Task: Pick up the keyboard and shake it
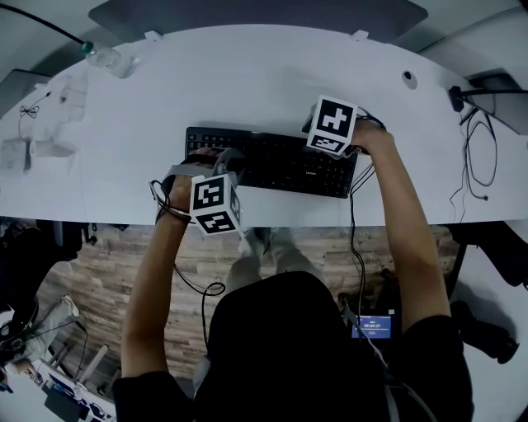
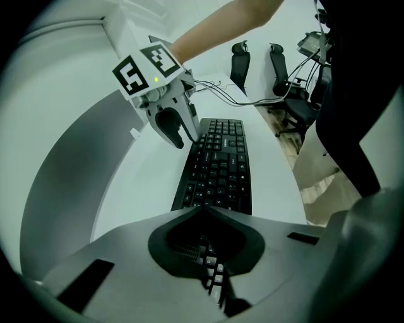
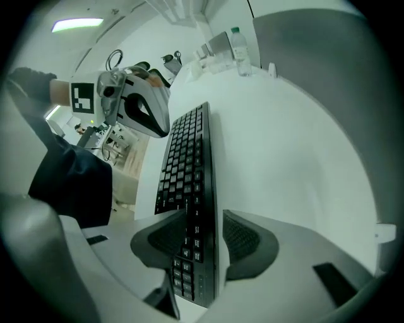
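Note:
A black keyboard (image 1: 280,165) lies lengthwise near the front edge of the white table (image 1: 247,82). My left gripper (image 1: 224,163) is at its left front corner. In the left gripper view its jaws (image 2: 202,211) meet at the tips, and the keyboard's (image 2: 218,164) near keys show in the hollow between them. My right gripper (image 1: 326,144) is at the right back corner. Its jaws (image 3: 205,214) stand wide around the keyboard's (image 3: 186,164) end, one pad on the keys and the other against the back edge. I cannot tell whether the keyboard is off the table.
A clear water bottle (image 1: 107,59) lies at the table's back left. Cables (image 1: 474,157) trail across the right end. A grey panel (image 1: 256,12) runs behind the table. Black office chairs (image 2: 278,69) stand beyond the right end. The person's legs are at the front edge.

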`<state>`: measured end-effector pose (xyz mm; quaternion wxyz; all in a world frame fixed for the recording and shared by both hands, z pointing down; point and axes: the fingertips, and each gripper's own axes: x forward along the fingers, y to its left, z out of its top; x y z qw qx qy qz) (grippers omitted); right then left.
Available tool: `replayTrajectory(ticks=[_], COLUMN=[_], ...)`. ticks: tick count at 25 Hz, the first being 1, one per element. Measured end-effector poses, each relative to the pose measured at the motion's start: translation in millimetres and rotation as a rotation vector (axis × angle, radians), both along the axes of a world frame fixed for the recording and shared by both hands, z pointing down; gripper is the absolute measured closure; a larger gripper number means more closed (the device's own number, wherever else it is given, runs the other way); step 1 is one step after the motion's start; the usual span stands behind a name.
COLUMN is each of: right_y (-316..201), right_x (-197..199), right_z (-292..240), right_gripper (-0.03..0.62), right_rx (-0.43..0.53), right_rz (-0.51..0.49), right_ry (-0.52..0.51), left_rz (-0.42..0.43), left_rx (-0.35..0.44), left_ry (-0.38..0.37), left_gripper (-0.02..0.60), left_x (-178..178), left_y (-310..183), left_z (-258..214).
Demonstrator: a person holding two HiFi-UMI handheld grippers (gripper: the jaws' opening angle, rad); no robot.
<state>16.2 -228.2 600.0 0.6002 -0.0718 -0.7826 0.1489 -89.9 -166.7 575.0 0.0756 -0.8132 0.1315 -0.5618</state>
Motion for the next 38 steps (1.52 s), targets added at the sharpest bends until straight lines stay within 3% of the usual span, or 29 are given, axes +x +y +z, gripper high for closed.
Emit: replayTrajectory(ticks=[4, 7, 20, 24, 29, 38], right_y=[1.1, 15.8, 94.1, 122.0, 152.7, 190.2], right_x=[-13.2, -23.1, -55.4, -62.4, -67.8, -71.1], right_z=[-36.1, -63.0, -164.8, -184.5, -201.6, -234.2], right_gripper=[0.536, 0.556, 0.574, 0.574, 0.574, 0.576], right_rx=[0.155, 0.204, 0.445, 0.505, 0.589, 0.688], right_rz=[0.069, 0.118, 0.299, 0.360, 0.428, 0.539], right_ry=[-0.118, -0.196, -0.423, -0.466, -0.500, -0.615], left_rz=[-0.044, -0.059, -0.165, -0.210, -0.254, -0.298], left_rx=[0.013, 0.041, 0.222, 0.245, 0.225, 0.340], left_ry=[0.062, 0.091, 0.284, 0.374, 0.564, 0.691], left_gripper=[0.566, 0.566, 0.566, 0.566, 0.566, 0.566], left_x=[-0.3, -1.2, -14.6, -16.1, -8.1, -8.3], left_y=[5.3, 13.7, 65.3, 85.1, 110.9, 144.2], left_z=[-15.2, -32.5, -119.0, -140.4, -174.6, -214.5])
